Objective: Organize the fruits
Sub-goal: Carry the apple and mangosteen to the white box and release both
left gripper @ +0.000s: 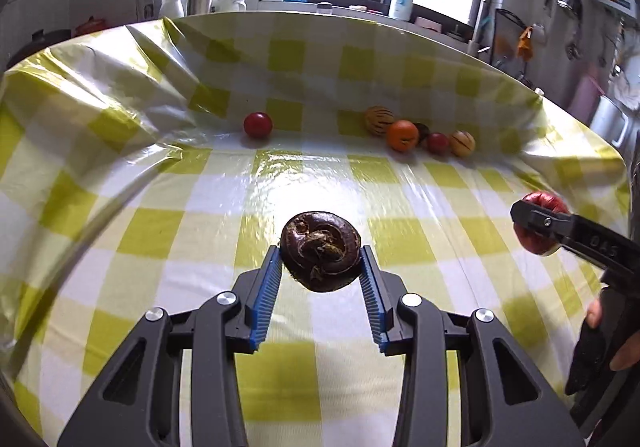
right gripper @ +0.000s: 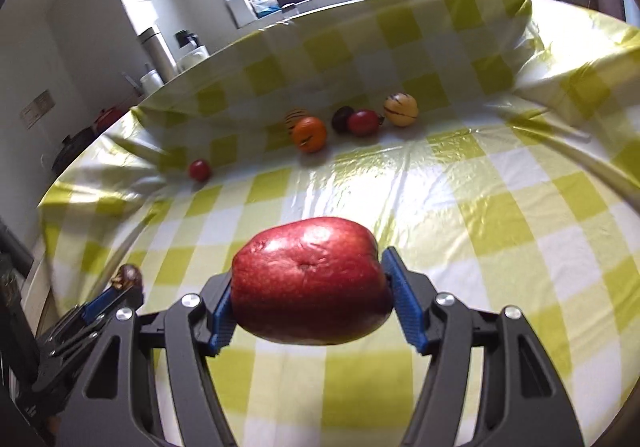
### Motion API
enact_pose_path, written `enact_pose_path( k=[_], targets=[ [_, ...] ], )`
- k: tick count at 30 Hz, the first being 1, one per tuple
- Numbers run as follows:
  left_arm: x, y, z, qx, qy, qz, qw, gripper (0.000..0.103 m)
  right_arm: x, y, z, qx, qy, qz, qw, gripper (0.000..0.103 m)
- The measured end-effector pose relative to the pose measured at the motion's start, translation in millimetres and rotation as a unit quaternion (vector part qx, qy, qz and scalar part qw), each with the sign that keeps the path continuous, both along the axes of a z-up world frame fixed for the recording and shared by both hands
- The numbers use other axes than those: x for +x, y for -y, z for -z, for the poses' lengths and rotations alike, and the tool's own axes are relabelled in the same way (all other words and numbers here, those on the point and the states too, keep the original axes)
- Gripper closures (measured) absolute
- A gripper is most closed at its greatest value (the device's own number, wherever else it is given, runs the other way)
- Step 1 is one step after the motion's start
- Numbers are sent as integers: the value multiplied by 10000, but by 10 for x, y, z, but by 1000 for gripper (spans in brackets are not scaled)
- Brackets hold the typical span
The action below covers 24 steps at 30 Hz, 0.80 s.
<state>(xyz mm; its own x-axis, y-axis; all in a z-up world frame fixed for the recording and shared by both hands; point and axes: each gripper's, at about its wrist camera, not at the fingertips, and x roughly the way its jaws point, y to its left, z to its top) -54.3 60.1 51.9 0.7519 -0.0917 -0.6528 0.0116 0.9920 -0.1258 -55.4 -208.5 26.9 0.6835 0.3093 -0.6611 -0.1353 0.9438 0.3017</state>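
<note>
With fruit row (left gripper: 420,133) far back, left tool (left gripper: 320,267) clamps dark fruit (left gripper: 320,257), right tool (right gripper: 308,287) clamps red apple (right gripper: 308,279), both lifted clear of bench (left gripper: 200,207) for carrying over.

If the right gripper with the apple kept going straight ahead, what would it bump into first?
Probably bare checked tablecloth first; farther on, the right gripper with its red apple seems aimed near the orange fruit, though depth is unclear.

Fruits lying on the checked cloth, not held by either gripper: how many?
6. One red fruit lies alone at the left; a far cluster holds two striped yellow fruits, an orange one, a dark one and a red one. Others may be hidden.
</note>
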Motion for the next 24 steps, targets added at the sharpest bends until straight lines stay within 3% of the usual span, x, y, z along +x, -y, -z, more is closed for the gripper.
enact_pose_path(
  k=[9, 24],
  targets=[
    [-603, 411, 65, 131, -43, 602, 9981, 65, -869, 312, 50, 154, -90, -47, 9998, 38],
    [-1033, 1207, 188, 735, -91, 1417, 9871, 65, -1673, 1111, 244, 203, -129, 235, 9994, 38]
  ],
)
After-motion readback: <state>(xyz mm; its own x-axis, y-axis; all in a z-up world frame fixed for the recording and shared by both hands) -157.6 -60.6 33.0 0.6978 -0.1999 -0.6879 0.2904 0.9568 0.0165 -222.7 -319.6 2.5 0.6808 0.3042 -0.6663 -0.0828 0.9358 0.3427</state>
